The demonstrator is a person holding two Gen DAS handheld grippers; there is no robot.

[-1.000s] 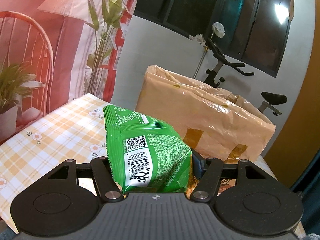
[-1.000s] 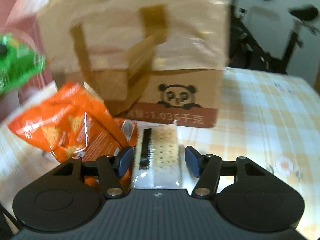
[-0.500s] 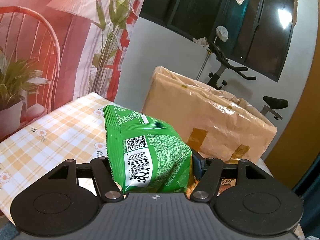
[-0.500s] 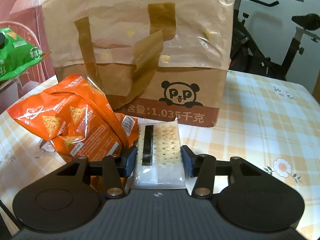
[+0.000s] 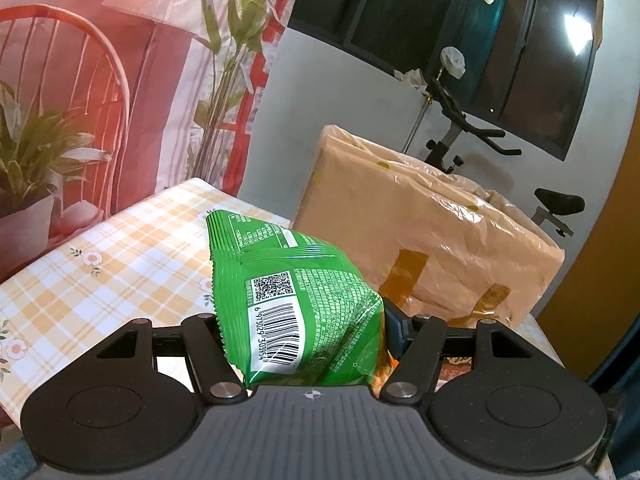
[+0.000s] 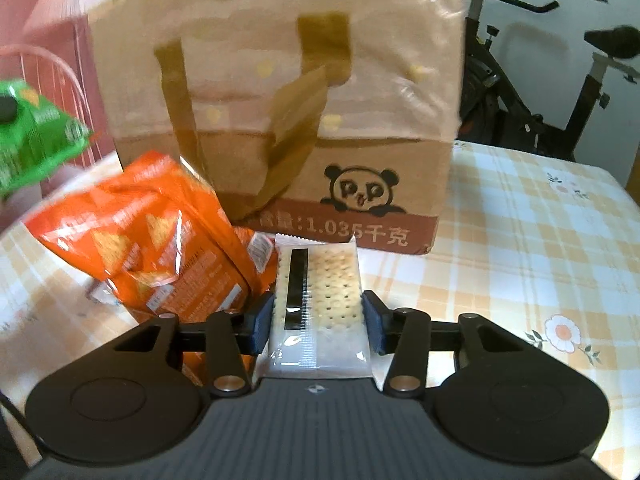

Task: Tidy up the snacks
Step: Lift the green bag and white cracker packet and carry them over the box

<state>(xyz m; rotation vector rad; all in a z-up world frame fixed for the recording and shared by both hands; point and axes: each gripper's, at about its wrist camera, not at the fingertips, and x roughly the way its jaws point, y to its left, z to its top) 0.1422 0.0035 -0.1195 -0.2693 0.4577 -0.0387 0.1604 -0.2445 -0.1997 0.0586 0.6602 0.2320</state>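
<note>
Snacks are the business here, and the tall paper bag (image 6: 280,92) with the panda print serves as the landmark. Two of them lie or stand at the foot of the bag's front face on the checked tablecloth (image 6: 540,248): an orange chip packet (image 6: 136,248) leaning just left of the bag's front corner, and a clear-wrapped cracker pack (image 6: 320,280) lying flat right before the bag's base. The right gripper (image 6: 318,320) has its jaws set on either side of the cracker pack; they have just been closing, and the blue pads now press against both long edges of the wrapper, so it is pinched. A third snack, a green chip packet (image 5: 296,312), is clamped in the left gripper (image 5: 304,332), raised off the table near the bag's left side, its barcode toward the camera; the puffy packet fills the gap between the jaws.

The step in hand looks like picking up: one snack is already lifted and a second has just been gripped while it lies on the cloth. If the bag is meant to receive them, the next move calls for lifting the cracker pack straight up without dragging the orange packet touching its left edge, then carrying either snack above the bag's rim. The bag's mouth appears crumpled and partly folded, which may make dropping things in awkward.
</note>
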